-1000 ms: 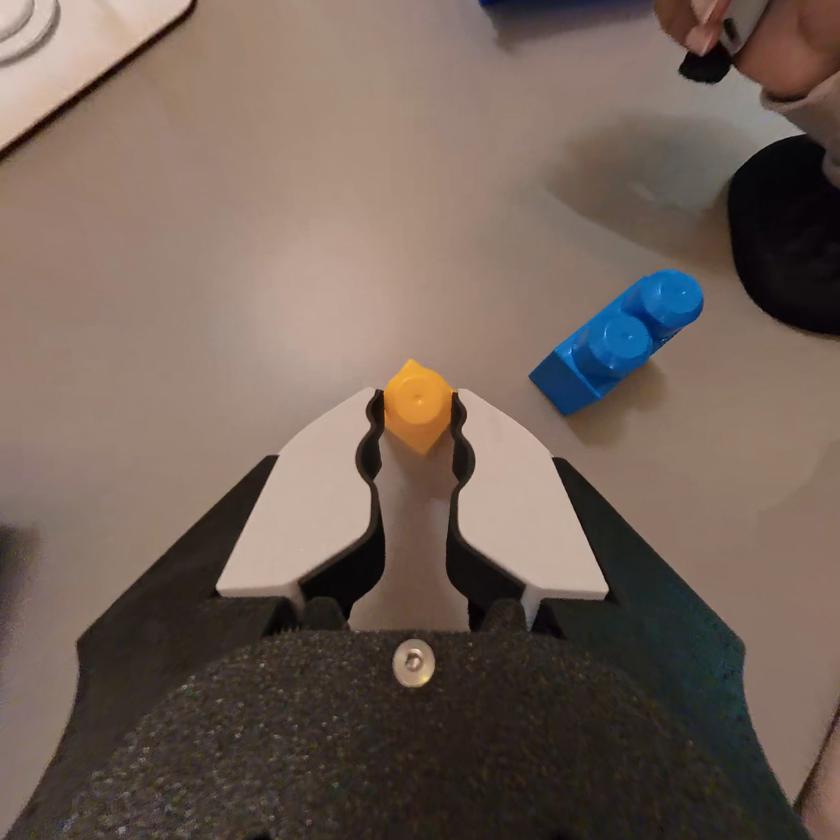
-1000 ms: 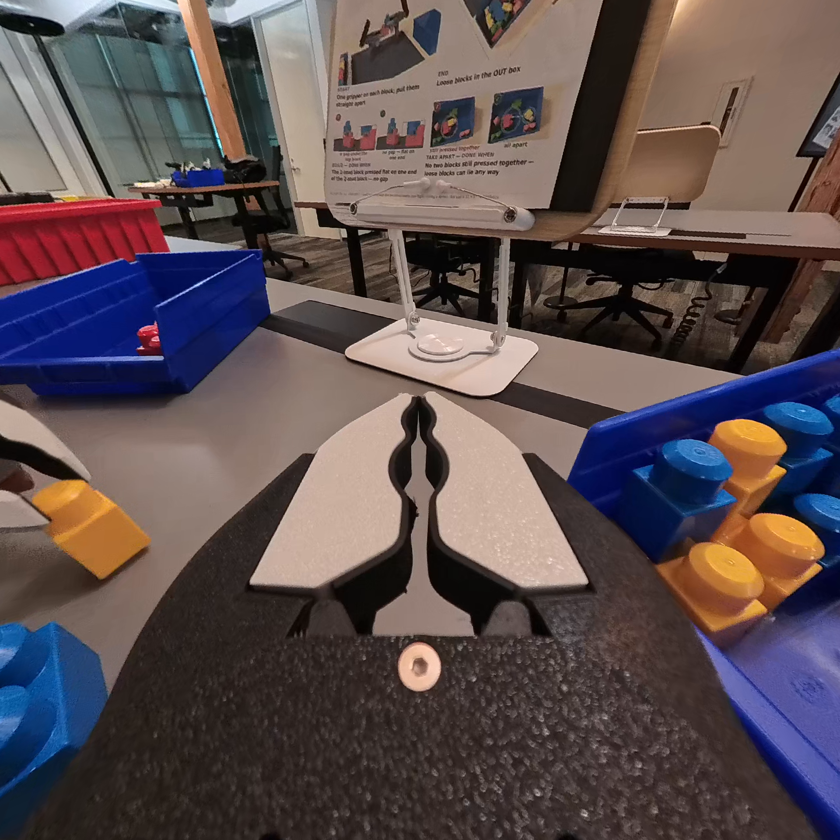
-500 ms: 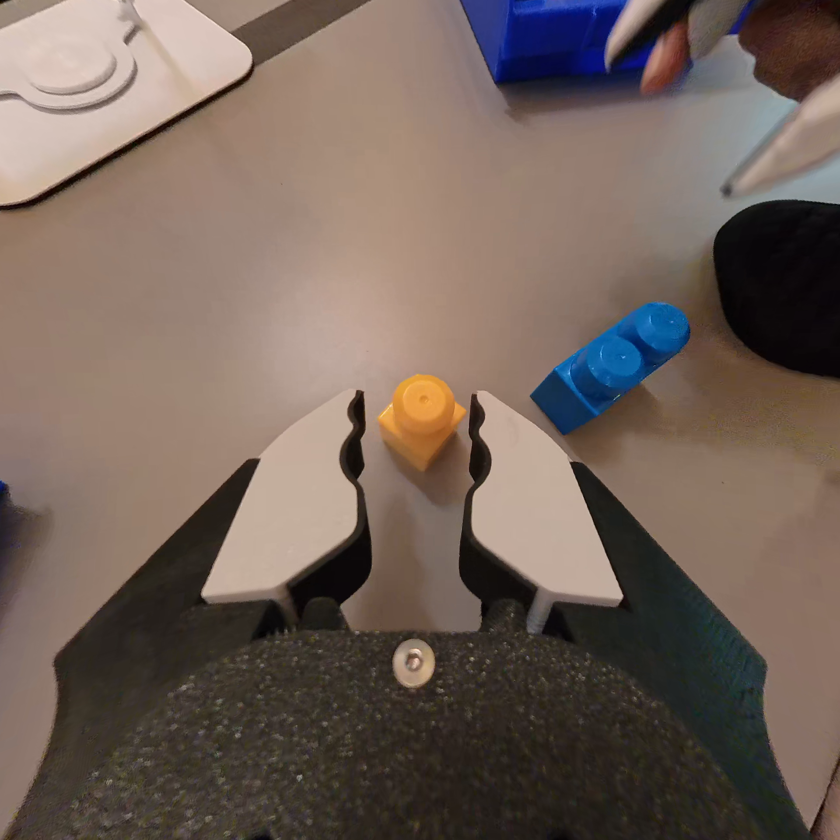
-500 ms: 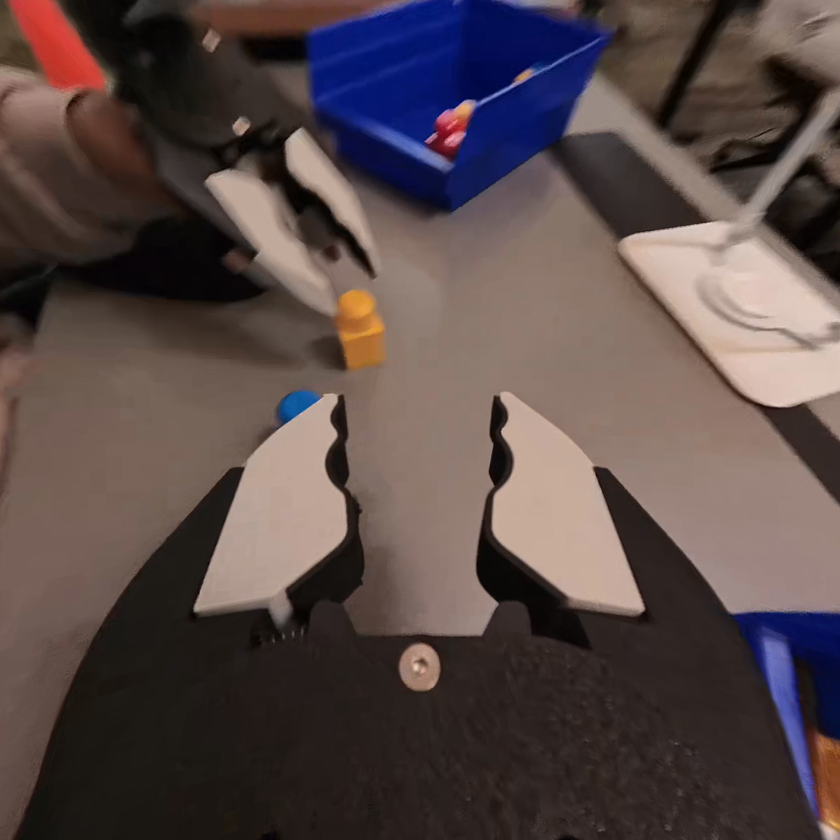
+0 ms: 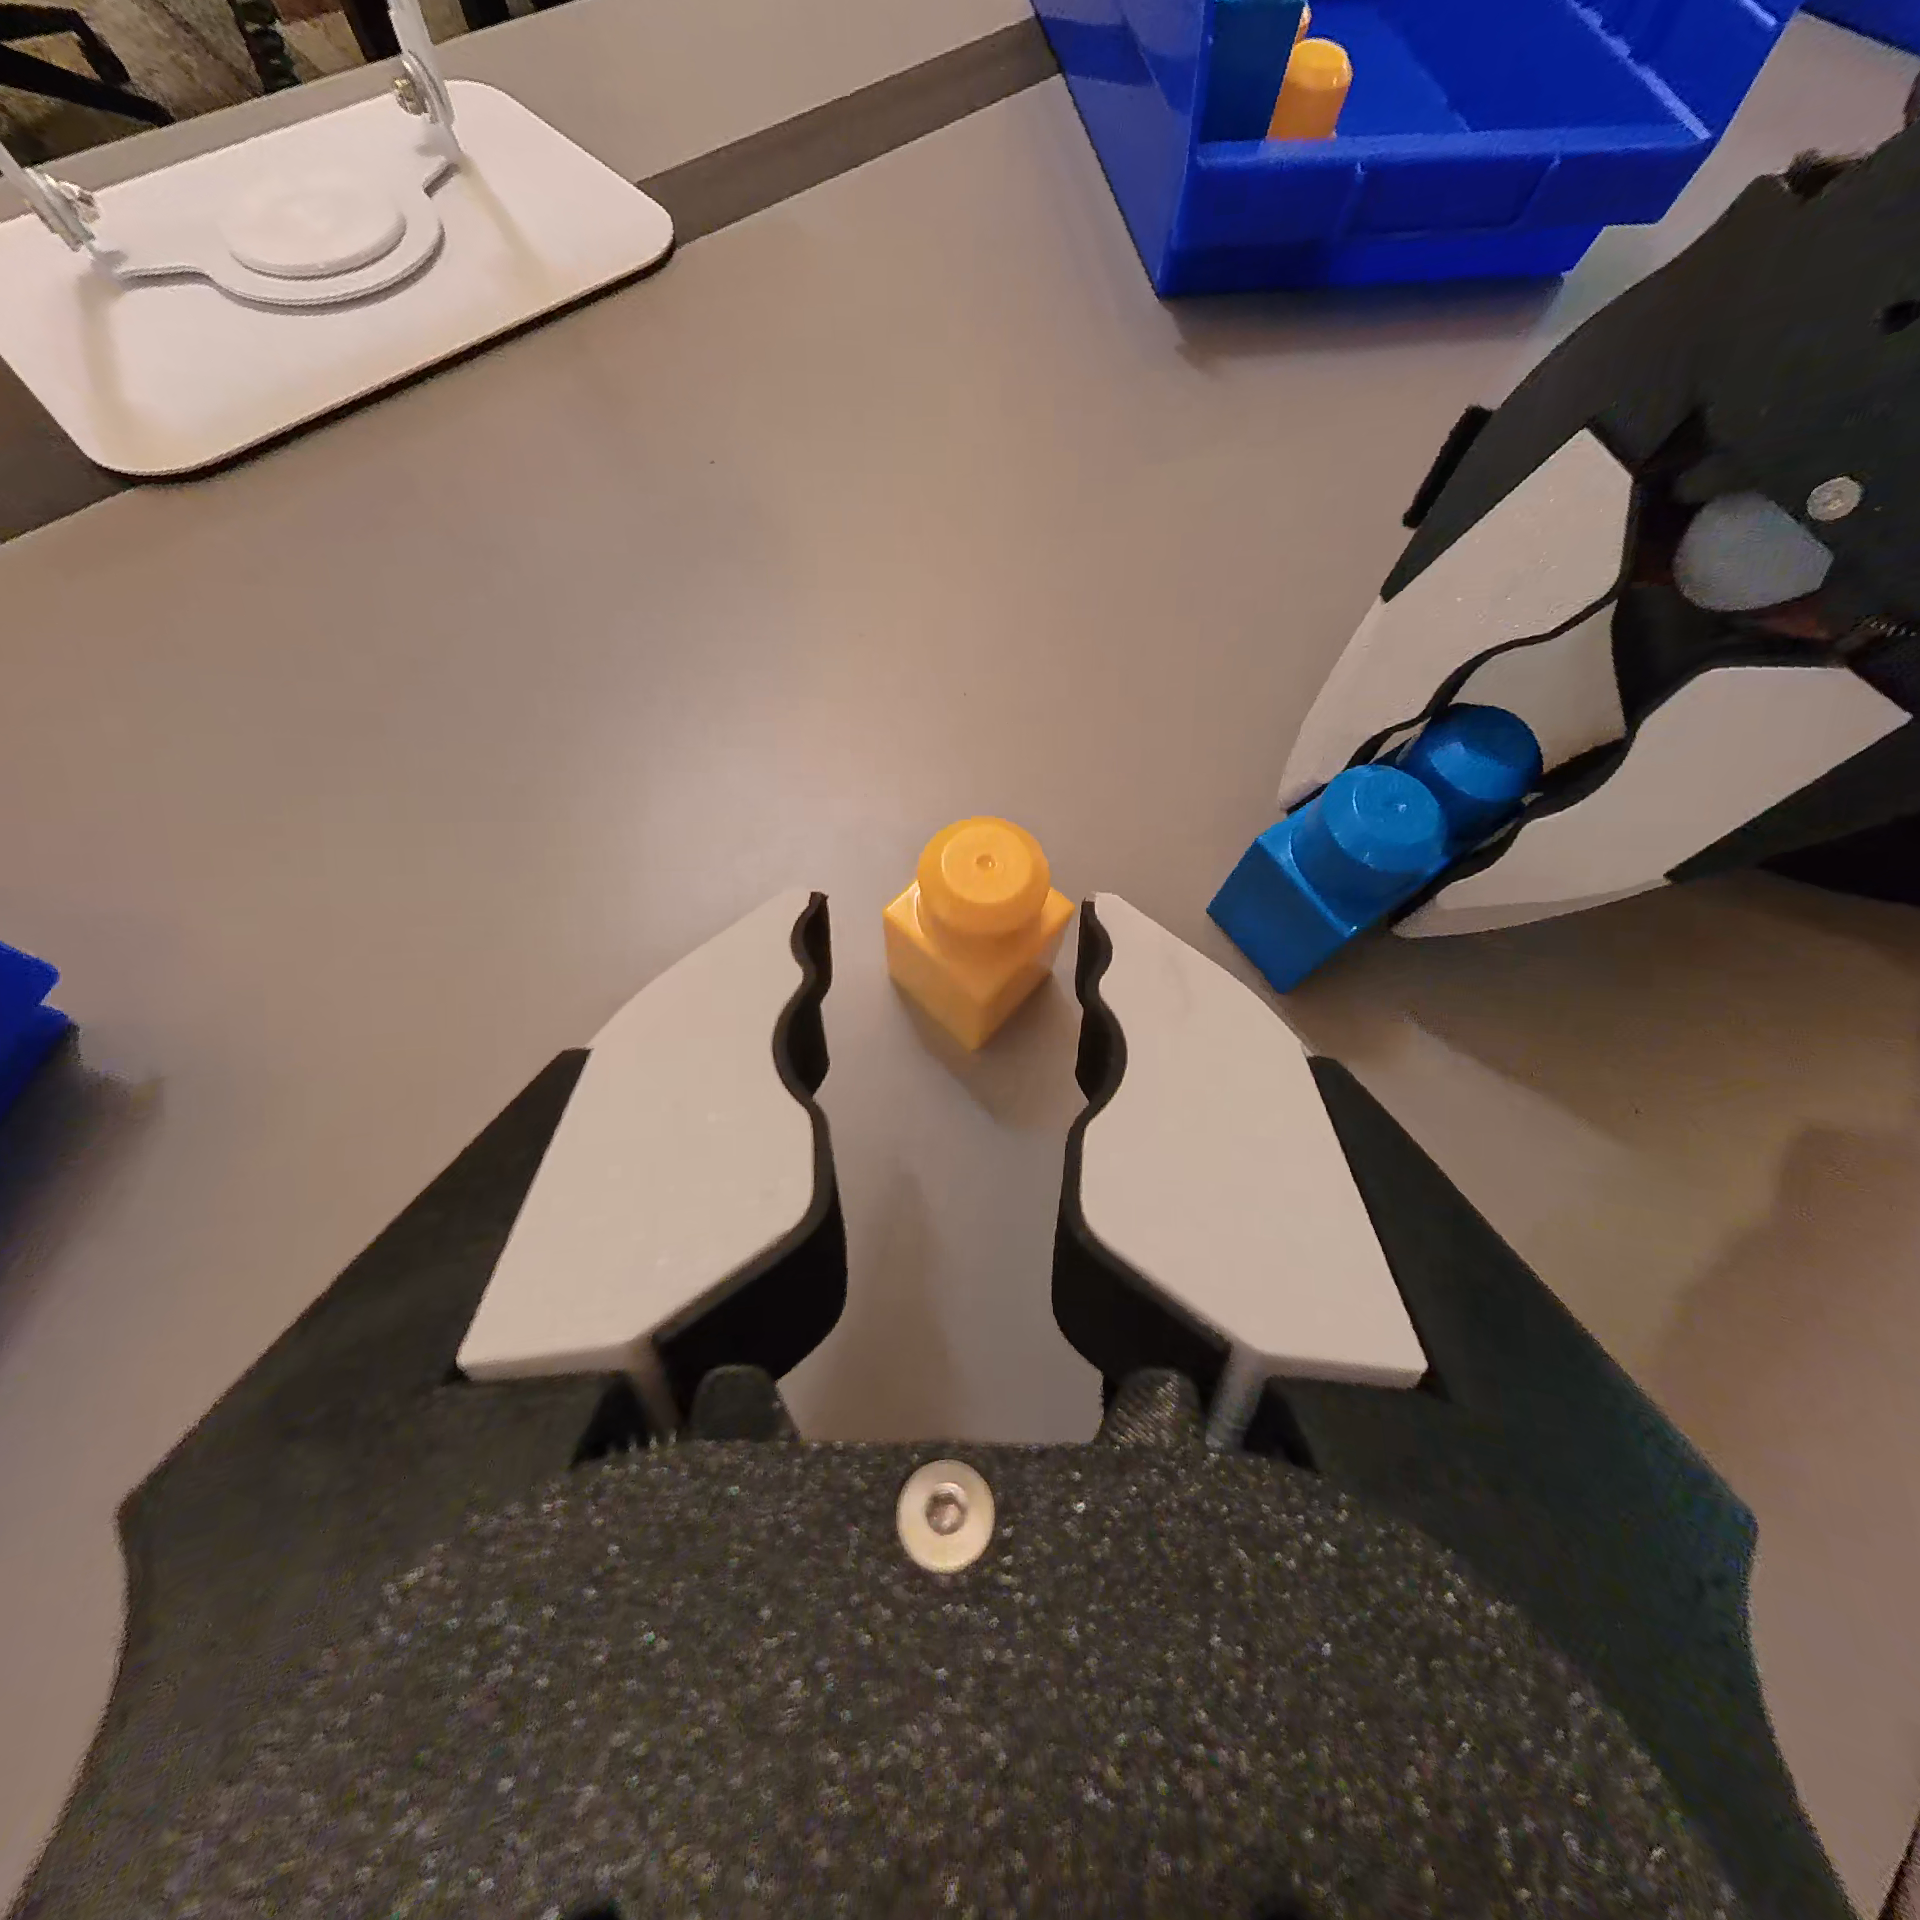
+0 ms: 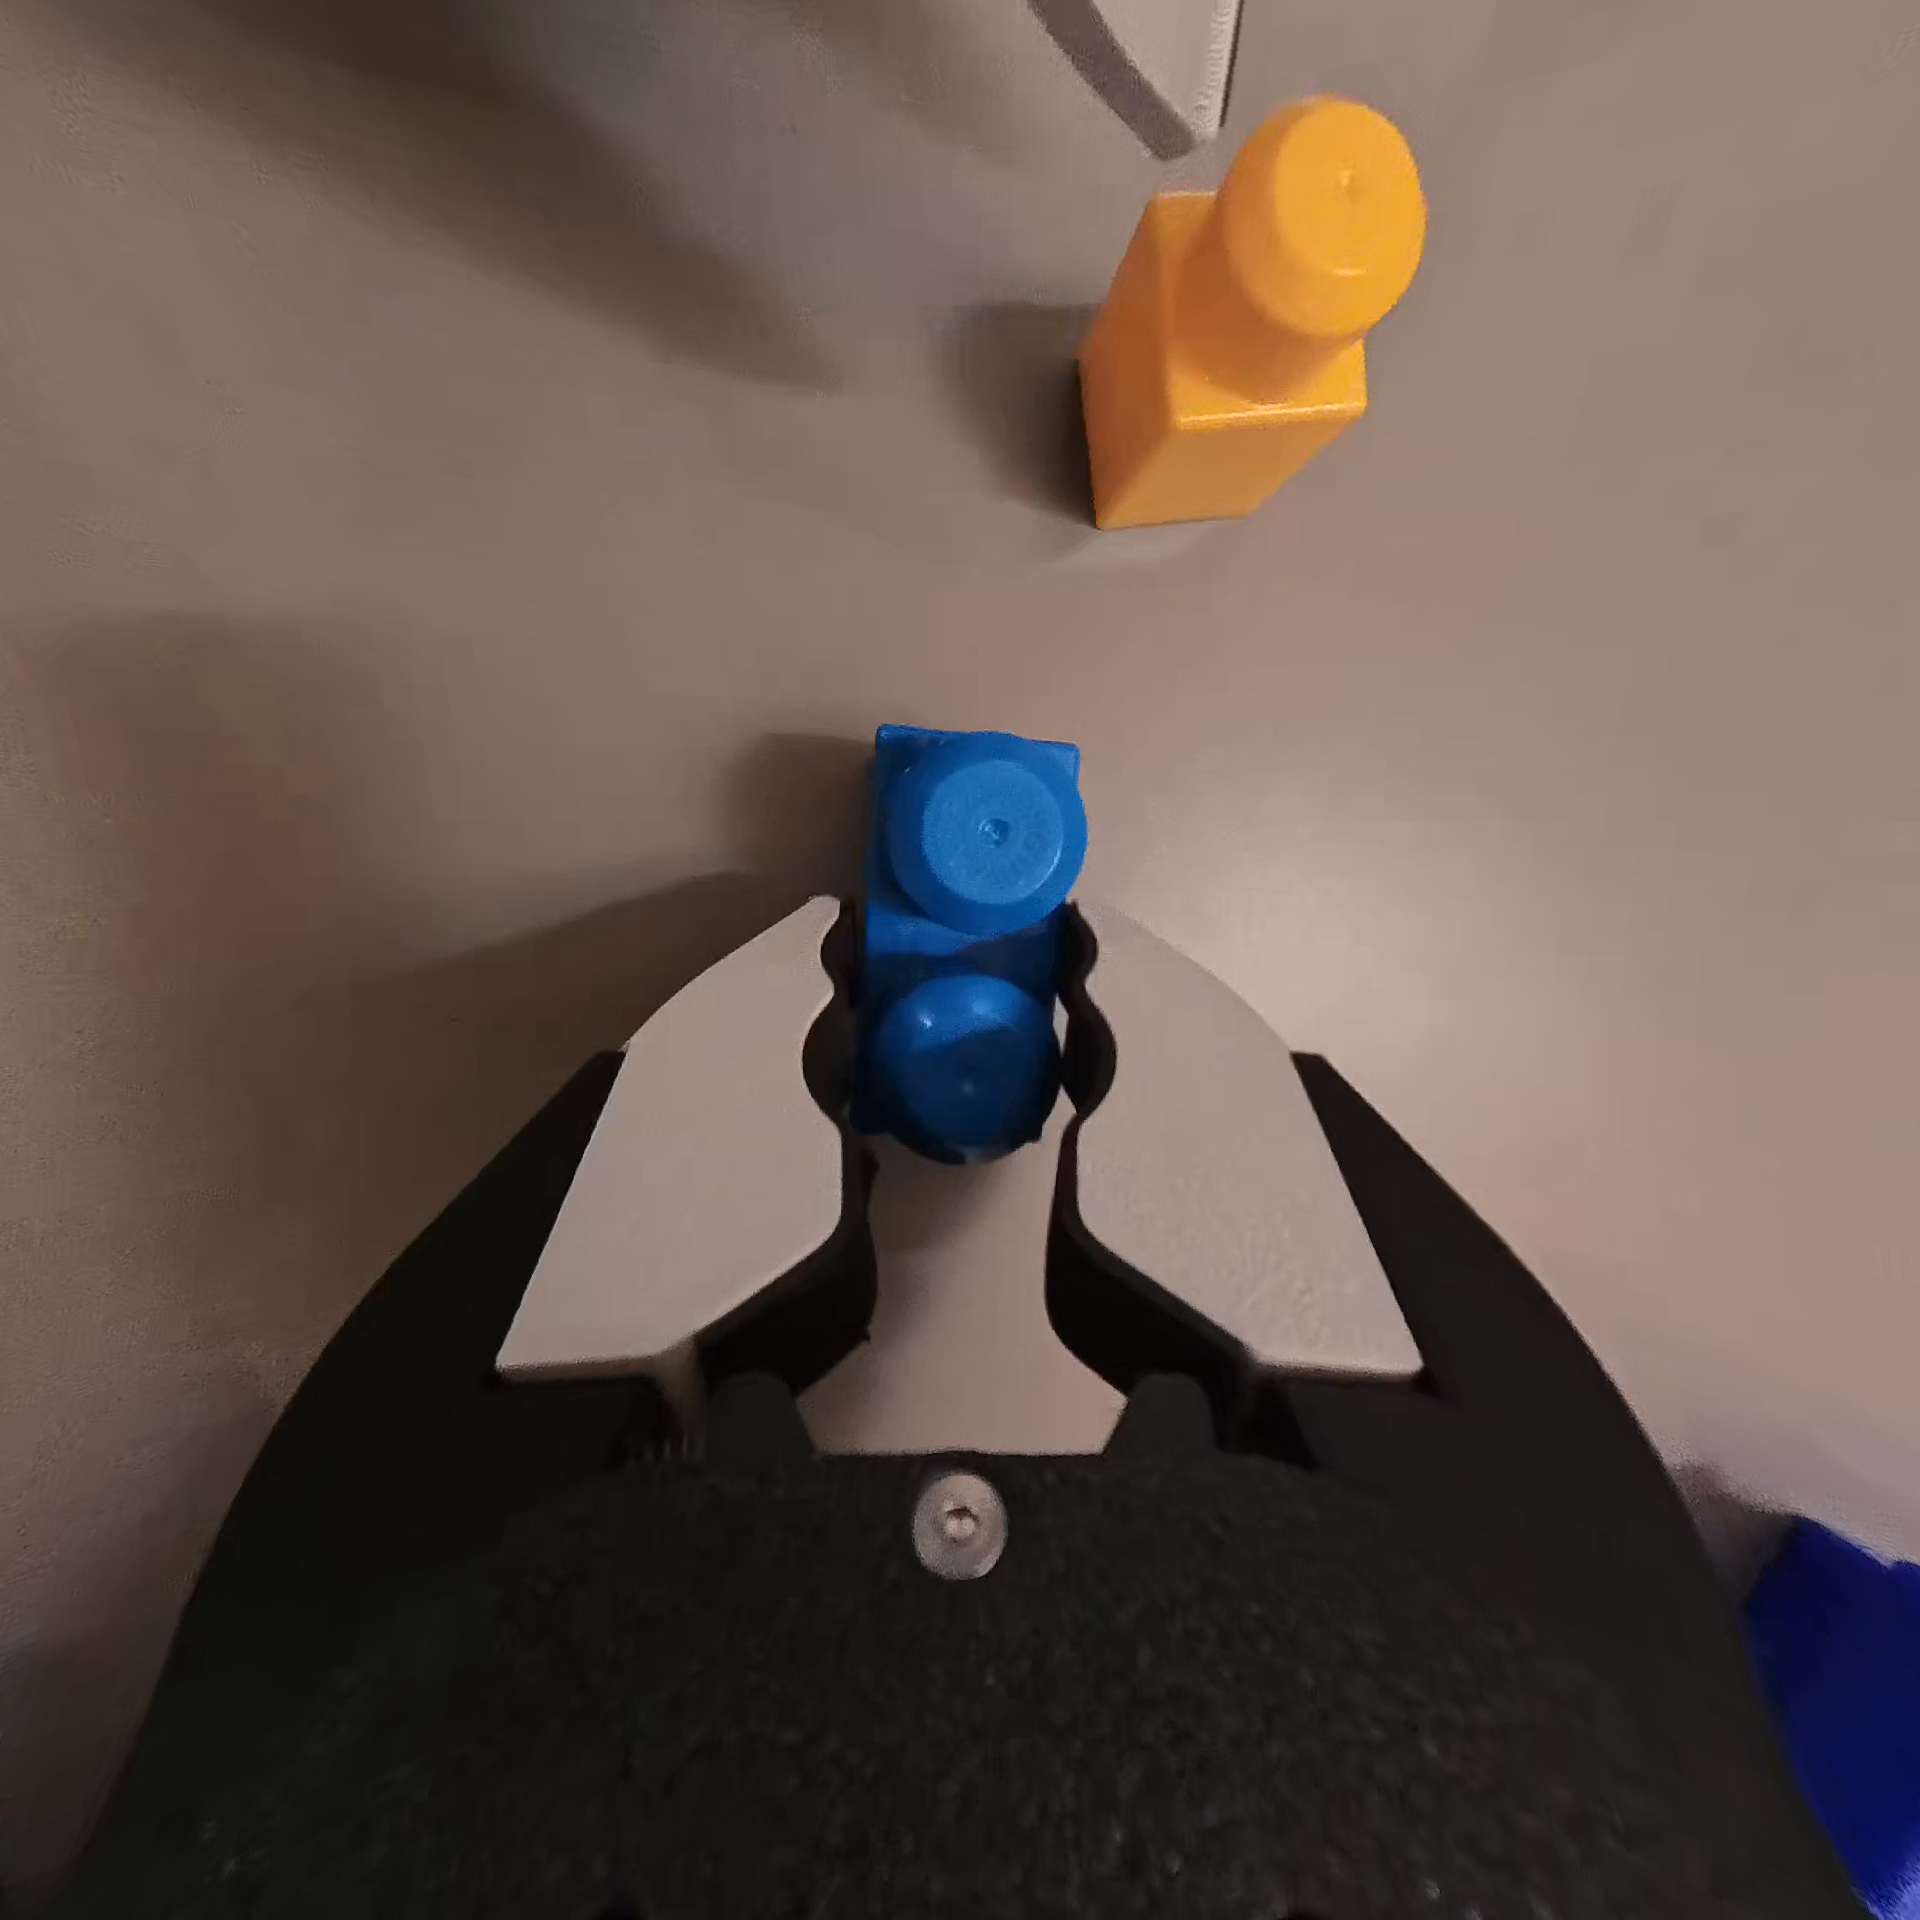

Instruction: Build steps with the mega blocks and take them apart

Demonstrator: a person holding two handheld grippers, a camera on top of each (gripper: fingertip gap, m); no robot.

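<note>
A yellow one-stud block (image 5: 977,925) stands upright on the grey table, between the tips of my left gripper (image 5: 951,902). That gripper is open and its fingers do not touch the block. A blue two-stud block (image 5: 1351,852) lies on the table to the right. My right gripper (image 6: 956,920) is shut on the blue block (image 6: 971,914) at its rear stud, with the front stud sticking out past the fingertips. The right gripper also shows in the left wrist view (image 5: 1345,868). The yellow block (image 6: 1236,332) stands ahead and to the right in the right wrist view.
A blue bin (image 5: 1351,208) at the back right holds a yellow block and a blue block. A white stand base (image 5: 312,270) sits at the back left. Another blue bin's corner (image 5: 21,1008) shows at the left edge. One left fingertip (image 6: 1143,94) shows at the top.
My left gripper has opened and let go of the yellow block, which now stands on the table. My right gripper has swung down onto the blue block and closed on it.
</note>
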